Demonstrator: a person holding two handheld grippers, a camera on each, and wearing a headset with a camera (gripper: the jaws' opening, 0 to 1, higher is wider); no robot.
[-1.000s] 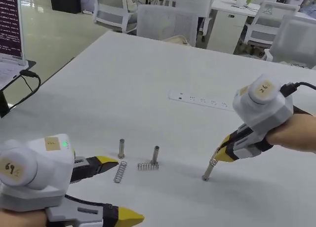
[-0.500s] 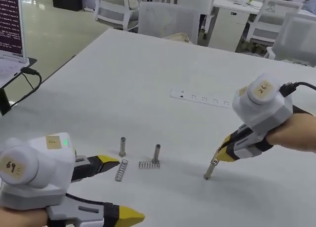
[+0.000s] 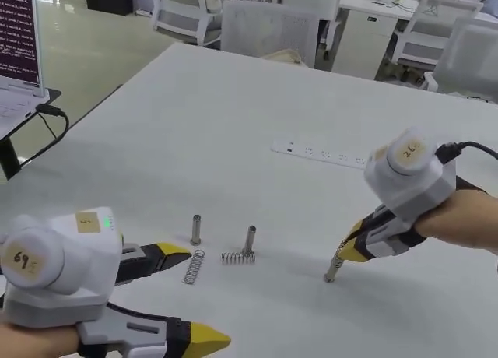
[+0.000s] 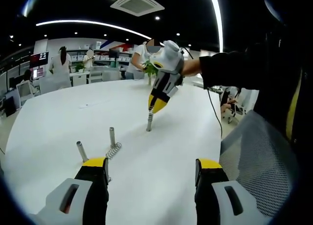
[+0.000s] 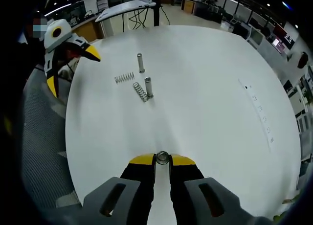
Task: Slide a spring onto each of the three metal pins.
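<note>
The left gripper [image 3: 194, 300], white-bodied with black jaws and yellow tips, sits at the near left of the white table [image 3: 233, 117]. Its jaws are spread wide and hold nothing. Just right of its upper tip stands the left short grey metal pin [image 3: 196, 229], upright. A loose steel coil spring [image 3: 194, 266] lies on the table near its foot. Next comes the middle metal pin [image 3: 250, 241], also upright, with a second coil spring [image 3: 233, 257] lying flat, one end at its base. Beyond them a white power strip [image 3: 323, 155] lies on the table. Further right, the right metal pin [image 3: 331, 271] leans toward the right gripper [image 3: 350, 250]. That gripper's jaws are clenched on a third coil spring [image 5: 163, 158] at the pin's top end.
</note>
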